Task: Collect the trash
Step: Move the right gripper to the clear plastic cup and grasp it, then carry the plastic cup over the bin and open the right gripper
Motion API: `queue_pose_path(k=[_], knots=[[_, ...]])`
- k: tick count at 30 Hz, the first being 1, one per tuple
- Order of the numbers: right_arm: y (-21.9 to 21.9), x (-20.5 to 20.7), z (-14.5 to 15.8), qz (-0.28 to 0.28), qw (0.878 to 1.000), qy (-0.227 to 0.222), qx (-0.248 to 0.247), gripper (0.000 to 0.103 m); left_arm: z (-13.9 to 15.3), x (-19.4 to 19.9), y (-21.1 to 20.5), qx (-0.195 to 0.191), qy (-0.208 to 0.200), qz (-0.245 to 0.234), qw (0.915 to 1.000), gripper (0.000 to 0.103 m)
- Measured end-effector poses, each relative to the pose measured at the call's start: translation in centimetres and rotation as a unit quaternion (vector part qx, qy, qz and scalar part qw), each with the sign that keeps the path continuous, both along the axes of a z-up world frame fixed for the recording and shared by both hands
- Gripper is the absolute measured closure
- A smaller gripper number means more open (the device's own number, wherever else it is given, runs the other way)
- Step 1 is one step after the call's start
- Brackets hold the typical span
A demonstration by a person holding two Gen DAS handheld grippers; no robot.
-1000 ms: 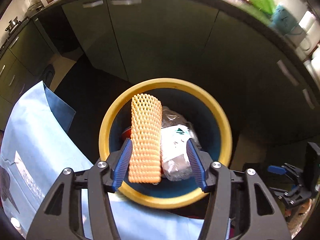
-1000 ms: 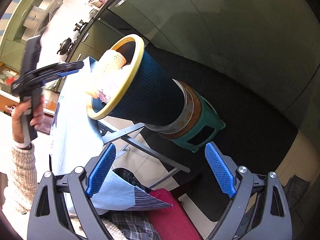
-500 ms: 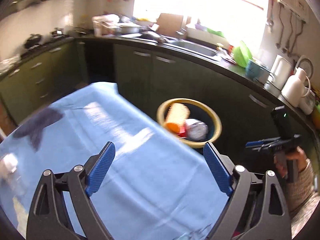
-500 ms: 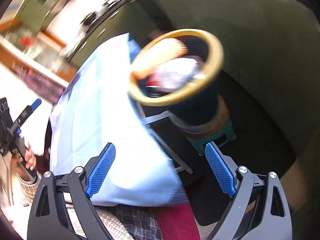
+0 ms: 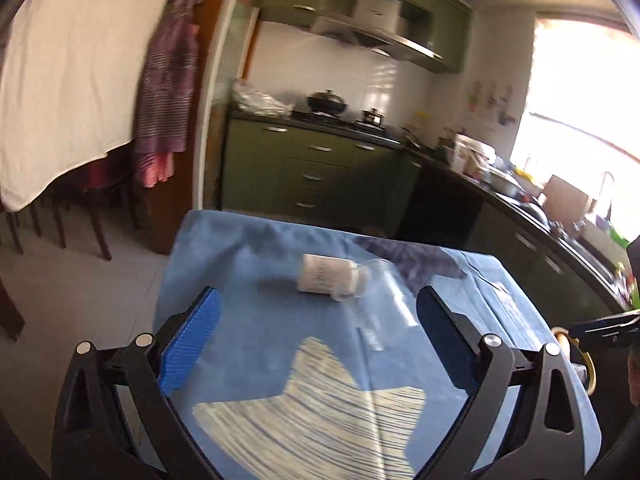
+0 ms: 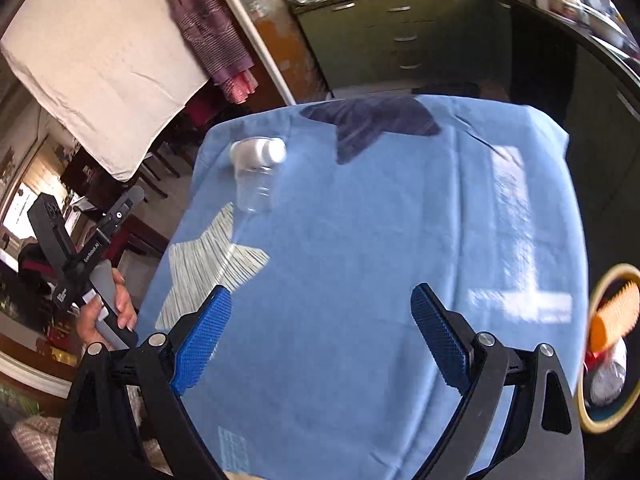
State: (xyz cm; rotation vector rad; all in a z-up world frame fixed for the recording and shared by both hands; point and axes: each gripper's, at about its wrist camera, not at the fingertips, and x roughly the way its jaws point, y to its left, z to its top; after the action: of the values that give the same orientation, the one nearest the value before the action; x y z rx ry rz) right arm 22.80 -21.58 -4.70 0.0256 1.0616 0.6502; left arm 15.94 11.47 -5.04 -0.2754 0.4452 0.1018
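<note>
A white bottle (image 5: 326, 276) lies on its side on the blue tablecloth (image 5: 256, 320), with a clear plastic cup (image 5: 386, 296) lying beside it. Both also show in the right wrist view, the bottle (image 6: 258, 151) and the cup (image 6: 254, 190) at the table's far left. My left gripper (image 5: 316, 332) is open and empty, just short of them. My right gripper (image 6: 320, 336) is open and empty over the middle of the cloth. The yellow-rimmed trash bin (image 6: 600, 292) stands off the table's right edge, holding an orange foam net (image 6: 614, 316) and other trash.
Green kitchen cabinets (image 5: 312, 172) and a dark counter (image 5: 532, 208) run behind and right of the table. Chairs and a white-draped table (image 5: 60, 92) stand at the left. The left gripper's handle and the hand on it (image 6: 104, 312) show at the left of the right wrist view.
Both grippers have swung away from the bin and now face the table. The left gripper moved from over the bin to in front of the bottle and cup. Both stayed open.
</note>
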Motion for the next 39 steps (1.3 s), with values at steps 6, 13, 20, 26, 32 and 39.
queue_pose_path(k=[6,13,20,26,32,39], knots=[[11.2,4.9,-1.5,0.046,0.997,0.019,-0.054,0.013,-0.5,-2.6,4.0,-0.035,-0.034,0.075,0.9960,0.007],[16.8,11.4,-6.3,0.023,0.993,0.075,-0.092,0.013,-0.9,-2.4,2.8,-0.030,-0.020,0.048,0.9982,0.007],[19.3,13.2,-8.7,0.020,0.989,0.092,-0.112,0.021,-1.2,-2.5,3.1,-0.044,-0.018,0.041,0.9980,0.007],[20.3,13.2,-9.4,0.028,0.988,0.096,-0.116,0.042,-1.6,-2.3,3.4,-0.057,-0.011,0.038,0.9976,0.007],[17.4,11.6,-7.1,0.033,0.992,0.080,-0.089,0.047,-1.8,-1.9,2.9,-0.047,-0.002,0.033,0.9983,0.007],[4.9,7.9,-2.2,-0.016,0.997,0.063,-0.049,0.046,-2.0,-1.4,2.4,-0.035,0.006,0.029,0.9989,0.007]])
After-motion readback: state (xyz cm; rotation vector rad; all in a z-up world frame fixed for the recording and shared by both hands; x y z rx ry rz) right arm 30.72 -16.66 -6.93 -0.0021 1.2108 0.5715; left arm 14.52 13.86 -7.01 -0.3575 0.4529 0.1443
